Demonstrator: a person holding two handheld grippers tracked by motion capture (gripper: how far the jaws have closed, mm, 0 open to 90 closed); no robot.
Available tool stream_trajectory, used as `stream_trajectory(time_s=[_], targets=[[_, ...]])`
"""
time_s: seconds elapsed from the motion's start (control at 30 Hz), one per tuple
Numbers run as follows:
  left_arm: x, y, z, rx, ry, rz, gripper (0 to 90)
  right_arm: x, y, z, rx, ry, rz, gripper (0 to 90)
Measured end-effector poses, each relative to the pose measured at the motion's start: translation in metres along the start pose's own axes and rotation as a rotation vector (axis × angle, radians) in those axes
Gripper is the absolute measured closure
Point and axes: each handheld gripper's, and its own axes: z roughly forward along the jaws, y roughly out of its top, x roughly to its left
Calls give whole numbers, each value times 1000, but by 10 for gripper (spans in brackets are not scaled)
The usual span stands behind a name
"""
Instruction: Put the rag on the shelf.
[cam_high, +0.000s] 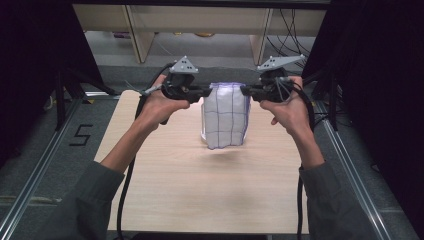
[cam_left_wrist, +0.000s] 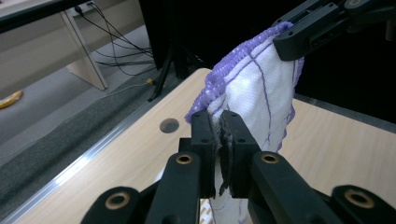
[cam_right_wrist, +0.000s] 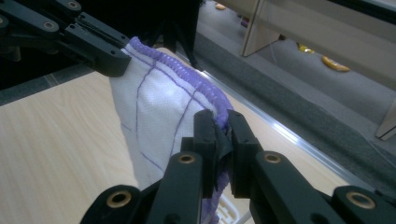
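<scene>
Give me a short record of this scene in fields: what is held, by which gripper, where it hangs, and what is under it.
item: white cloth with purple grid lines and a purple edge
left gripper: shut on the cloth's top left corner
right gripper: shut on the cloth's top right corner
cloth position: hangs between the two grippers, lower edge clear of the table
surface below: light wooden table
table detail: small round hole near the table's edge

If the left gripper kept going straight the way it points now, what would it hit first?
Probably the right gripper. The left gripper, shut on one top corner of the white cloth, points across that cloth at the right gripper holding the other corner; depth between them is hard to judge.
</scene>
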Motion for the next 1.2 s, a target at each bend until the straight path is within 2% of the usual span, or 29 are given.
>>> stream_trajectory(time_s=[0.03,0.17,0.23,0.27,0.3,0.33,0.5,0.63,0.73,0.77,0.8,0.87,0.9,1.0,1.03,1.07,1.1,1.2], targets=[[2,2,1,-2,3,6,842,-3,5,0,-3,-9,-9,847],[9,11,6,-15,20,-22,842,-14,17,6,-4,-33,2,847],[11,13,6,-5,28,-9,842,-16,18,6,3,-31,7,847],[12,15,9,-26,27,-22,842,-18,20,8,-2,-34,9,847],[14,17,9,-27,36,-23,842,-19,21,9,-2,-30,30,847],[15,18,10,-30,38,-25,842,-24,24,12,-7,-37,31,846],[19,24,15,-57,55,-36,840,-32,30,15,-18,-46,53,846],[21,27,17,-65,57,-41,840,-35,34,15,-16,-52,65,846],[23,30,22,-66,65,-59,837,-41,39,17,-16,-74,57,844],[28,31,26,-61,76,-67,837,-44,42,20,-17,-72,77,844],[28,31,26,-61,76,-67,837,-44,42,20,-17,-72,77,844],[33,31,32,-84,80,-104,836,-49,44,25,-20,-81,74,844],[36,30,36,-95,75,-110,835,-52,46,31,-7,-87,94,844],[44,27,45,-124,79,-109,833,-55,47,37,-11,-89,100,843],[48,24,49,-140,82,-130,830,-60,47,47,-5,-96,134,843],[52,23,52,-148,82,-139,830,-60,47,47,-5,-96,134,843],[56,20,57,-160,83,-153,829,-66,45,57,-8,-97,141,844],[65,12,70,-168,93,-186,825,-73,42,67,-2,-104,157,843]])
